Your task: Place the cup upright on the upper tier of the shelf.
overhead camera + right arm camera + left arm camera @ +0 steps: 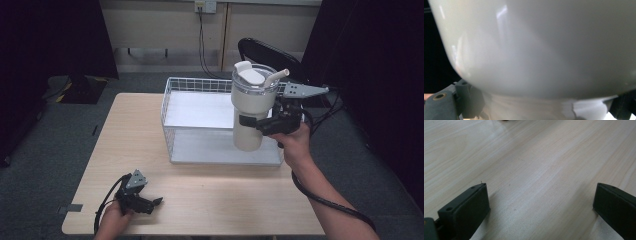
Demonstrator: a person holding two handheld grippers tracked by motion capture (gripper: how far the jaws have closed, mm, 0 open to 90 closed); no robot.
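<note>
A white tumbler [250,107] with a clear lid and a straw stands upright at the right end of a white wire basket [172,90]. Its base is low inside the basket, and I cannot tell whether it touches the floor. My right gripper [252,121] is shut on the tumbler's narrow lower body from the right. In the right gripper view the tumbler [536,45] bulges between the jaws of the right gripper [546,103]. My left gripper [154,205] rests open on the wooden table [210,195] near its front left. In its own view, the left gripper [540,200] holds nothing over bare wood.
The basket sits at the back right of the table. A black chair [267,52] stands behind it, and a cable [202,40] hangs from a wall socket. Dark curtains flank both sides. Grey carpet surrounds the table.
</note>
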